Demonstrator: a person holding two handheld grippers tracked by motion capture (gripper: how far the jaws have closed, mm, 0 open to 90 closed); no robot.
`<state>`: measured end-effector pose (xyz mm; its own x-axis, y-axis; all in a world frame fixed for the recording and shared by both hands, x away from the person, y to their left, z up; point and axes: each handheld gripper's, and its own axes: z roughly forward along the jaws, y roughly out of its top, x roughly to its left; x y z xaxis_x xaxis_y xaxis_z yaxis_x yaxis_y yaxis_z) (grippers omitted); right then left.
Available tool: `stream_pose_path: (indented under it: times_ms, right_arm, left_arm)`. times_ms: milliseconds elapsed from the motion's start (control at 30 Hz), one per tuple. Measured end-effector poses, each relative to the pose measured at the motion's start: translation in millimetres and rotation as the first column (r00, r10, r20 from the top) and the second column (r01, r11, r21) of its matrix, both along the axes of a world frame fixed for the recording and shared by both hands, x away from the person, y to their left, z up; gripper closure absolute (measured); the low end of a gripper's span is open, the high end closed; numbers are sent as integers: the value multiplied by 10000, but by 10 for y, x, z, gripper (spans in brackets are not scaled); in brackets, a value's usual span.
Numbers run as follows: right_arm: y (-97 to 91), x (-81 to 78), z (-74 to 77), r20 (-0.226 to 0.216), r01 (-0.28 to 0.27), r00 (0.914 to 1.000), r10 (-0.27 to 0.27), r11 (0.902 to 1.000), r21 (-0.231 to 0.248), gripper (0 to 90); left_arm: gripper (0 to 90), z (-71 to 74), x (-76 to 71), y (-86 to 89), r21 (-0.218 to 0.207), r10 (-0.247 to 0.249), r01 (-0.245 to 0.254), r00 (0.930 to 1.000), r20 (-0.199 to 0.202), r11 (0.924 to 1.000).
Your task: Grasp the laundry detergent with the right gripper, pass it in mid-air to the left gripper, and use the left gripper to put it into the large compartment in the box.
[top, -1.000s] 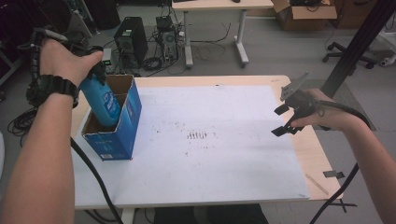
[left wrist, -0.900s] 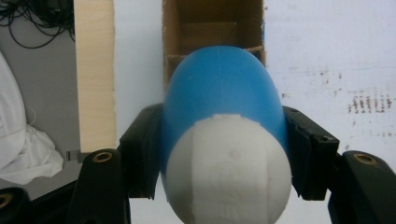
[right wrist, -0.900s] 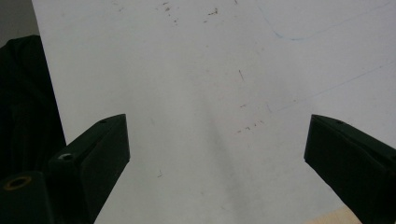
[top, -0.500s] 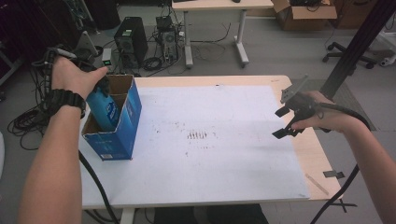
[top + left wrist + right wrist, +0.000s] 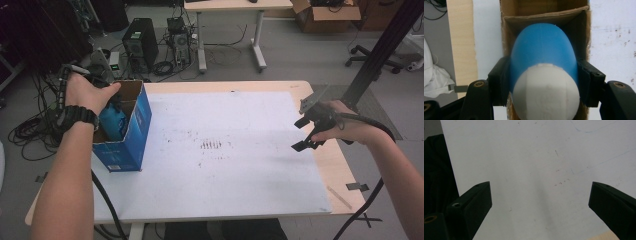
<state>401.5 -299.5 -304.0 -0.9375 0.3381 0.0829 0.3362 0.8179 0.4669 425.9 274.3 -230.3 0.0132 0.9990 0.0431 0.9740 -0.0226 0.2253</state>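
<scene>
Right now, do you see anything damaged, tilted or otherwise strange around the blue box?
Nothing serious. The blue bottle sits tilted in the open blue box, clamped by the left gripper. The box's cardboard edges look slightly frayed, and the white table cover has small dark marks near its middle. Nothing is spilled.

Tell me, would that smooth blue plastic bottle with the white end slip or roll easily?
Probably stiff: the blue plastic bottle keeps its rounded shape between the left gripper jaws. Its smooth curved sides might slip. Laid down, it would likely roll; the open cardboard box should stop that.
</scene>
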Motion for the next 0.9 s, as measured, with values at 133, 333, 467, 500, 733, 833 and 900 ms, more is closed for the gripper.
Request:
stream_pose_path:
  times_ms: [133, 333, 467, 500, 733, 833, 900]
  right_arm:
    - [-6, -3, -10, 3, 85, 10000, -85, 10000, 5, 51]
    - [-15, -19, -26, -30, 148, 9999, -148, 9999, 40, 51]
    - [-24, -25, -28, 7, 166, 9999, -166, 9998, 74, 52]
    - [-26, -27, -27, 2, 175, 9998, -175, 9998, 70, 52]
    - [-31, -35, -33, -28, 181, 9998, -180, 9998, 93, 52]
    - [-30, -35, -39, -29, 191, 9998, -191, 9998, 104, 52]
    - [-28, -39, -46, -45, 180, 9998, -180, 9998, 108, 52]
  left_arm:
    - [380, -91, 7, -8, 33, -25, 25, 9999, -105, 10000]
    - [380, -212, 23, -41, 13, -150, 150, 9996, -224, 9999]
    - [380, -260, 27, -68, 130, -218, 221, 9995, -210, 9997]
    - [380, -268, 26, -73, 166, -226, 229, 9996, -174, 9996]
    - [380, -306, 11, -90, 327, -282, 289, 9994, -206, 9990]
    - [380, -328, -1, -87, 314, -281, 287, 9994, -179, 9991]
    - [380, -343, -8, -83, 310, -280, 285, 9994, -191, 9991]
